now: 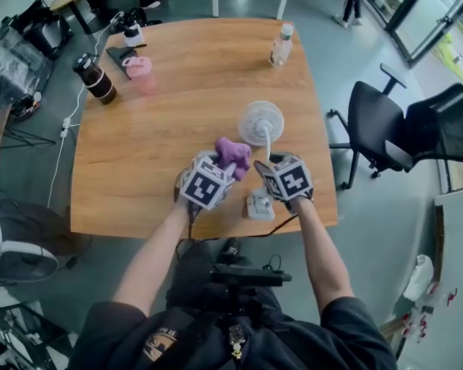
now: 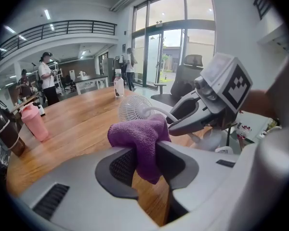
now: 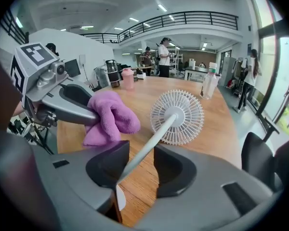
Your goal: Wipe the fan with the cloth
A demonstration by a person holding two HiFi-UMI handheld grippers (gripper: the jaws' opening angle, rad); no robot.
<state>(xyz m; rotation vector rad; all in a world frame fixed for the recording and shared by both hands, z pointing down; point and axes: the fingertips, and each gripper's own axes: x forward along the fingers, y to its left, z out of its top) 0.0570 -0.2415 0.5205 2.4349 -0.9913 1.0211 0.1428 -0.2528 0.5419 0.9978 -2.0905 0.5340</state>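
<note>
between parted jaws of the right gripper (image 3: 140, 159), the fan stem (image 3: 154, 139) is probably needing pinching; the left gripper (image 2: 145, 154) is squeezing the cloth (image 2: 137, 134).

The lower stem of the small white grilled fan (image 1: 260, 122) hides behind the right gripper (image 1: 266, 164); the black office chair (image 1: 393, 137) is cut by the right edge.

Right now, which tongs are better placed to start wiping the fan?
Left. The left tongs clamp the purple cloth close beside the fan head. The right tongs hold no cloth; they stand open around the fan's stem.
</note>
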